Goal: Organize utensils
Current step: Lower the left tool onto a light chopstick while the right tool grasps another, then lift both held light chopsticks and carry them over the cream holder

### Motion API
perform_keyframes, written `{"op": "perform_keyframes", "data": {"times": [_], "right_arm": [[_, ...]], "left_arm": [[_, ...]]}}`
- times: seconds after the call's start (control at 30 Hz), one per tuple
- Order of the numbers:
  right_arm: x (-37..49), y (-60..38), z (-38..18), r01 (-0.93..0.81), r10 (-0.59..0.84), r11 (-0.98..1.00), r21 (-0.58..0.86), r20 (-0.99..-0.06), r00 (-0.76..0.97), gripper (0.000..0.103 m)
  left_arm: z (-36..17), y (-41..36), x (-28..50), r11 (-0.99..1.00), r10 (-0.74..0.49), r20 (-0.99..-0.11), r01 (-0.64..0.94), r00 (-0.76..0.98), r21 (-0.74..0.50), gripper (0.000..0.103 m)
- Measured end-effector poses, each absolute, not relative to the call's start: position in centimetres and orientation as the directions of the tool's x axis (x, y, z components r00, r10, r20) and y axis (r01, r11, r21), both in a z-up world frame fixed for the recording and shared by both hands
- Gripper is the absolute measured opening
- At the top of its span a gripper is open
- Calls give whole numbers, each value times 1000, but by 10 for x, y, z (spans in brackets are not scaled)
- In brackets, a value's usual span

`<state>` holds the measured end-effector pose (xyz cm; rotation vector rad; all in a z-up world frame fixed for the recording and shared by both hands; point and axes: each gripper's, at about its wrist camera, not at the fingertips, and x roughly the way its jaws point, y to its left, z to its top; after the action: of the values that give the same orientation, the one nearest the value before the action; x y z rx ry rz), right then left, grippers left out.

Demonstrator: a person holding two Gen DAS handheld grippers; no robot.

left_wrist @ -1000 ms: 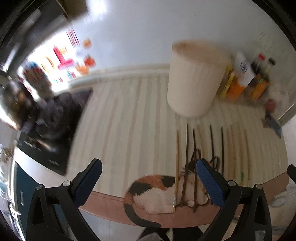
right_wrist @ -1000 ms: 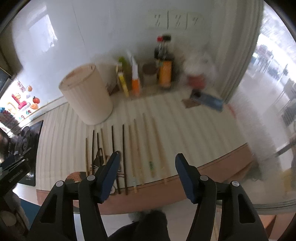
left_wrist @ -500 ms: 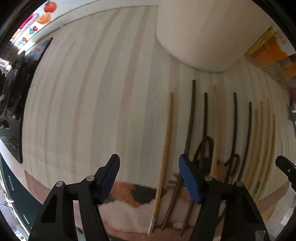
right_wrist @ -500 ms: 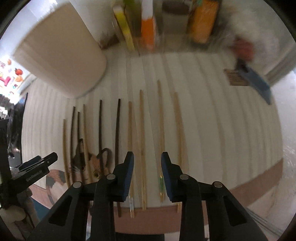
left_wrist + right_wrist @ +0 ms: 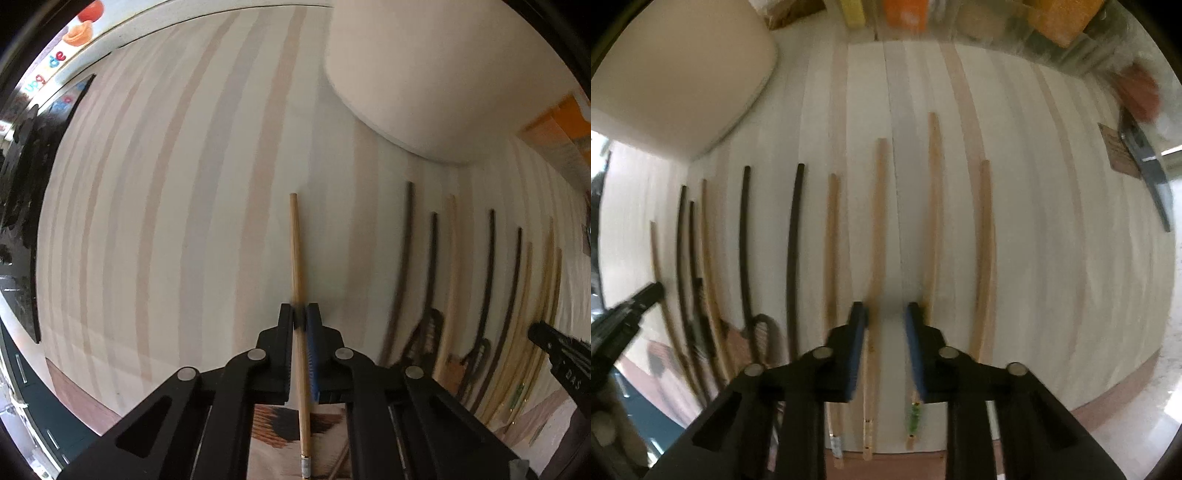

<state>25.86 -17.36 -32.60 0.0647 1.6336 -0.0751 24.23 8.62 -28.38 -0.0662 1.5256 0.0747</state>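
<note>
Left gripper [image 5: 302, 317] clamps a light wooden chopstick [image 5: 296, 254].

The right gripper [image 5: 886, 314] points down at the striped mat [image 5: 1052, 221], its jaws just closing yet still apart, with bare mat between them. One pale chopstick [image 5: 877, 221] lies just left of it, another [image 5: 933, 206] just right. Dark chopsticks [image 5: 794, 240] lie farther left.
</note>
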Motion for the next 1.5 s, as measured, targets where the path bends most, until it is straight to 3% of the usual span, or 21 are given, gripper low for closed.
{"op": "perform_keyframes", "data": {"times": [0.1, 0.37, 0.5, 0.67, 0.9, 1.07, 1.5], "right_arm": [[255, -166, -330, 77, 6, 997, -1, -996, -85, 9], [252, -157, -332, 36, 25, 999, 21, -994, -105, 10], [254, -163, -337, 25, 30, 999, 27, -992, -123, 10], [257, -163, -351, 15, -1, 1000, -3, -991, -135, 11], [272, -141, -354, 46, -35, 998, -43, -987, -154, 14], [269, -146, -352, 93, 0, 996, -10, -994, -106, 7], [240, -146, -305, 120, 99, 987, 106, -993, 62, 7]], "left_arm": [[-278, 107, 246, 995, -4, -999, -98, 32, -7, 5], [-280, 111, 252, 988, -74, -997, -137, -35, -69, 12], [-278, 108, 242, 995, -23, -999, -100, -24, -21, 12], [-279, 107, 249, 997, 34, -999, -65, -34, 36, 12], [-285, 103, 254, 999, 11, -1000, -52, -24, 12, 5], [-284, 104, 242, 999, 35, -999, -29, 5, 35, 4], [-197, 121, 217, 999, -38, -978, 46, 204, -30, 4]]}}
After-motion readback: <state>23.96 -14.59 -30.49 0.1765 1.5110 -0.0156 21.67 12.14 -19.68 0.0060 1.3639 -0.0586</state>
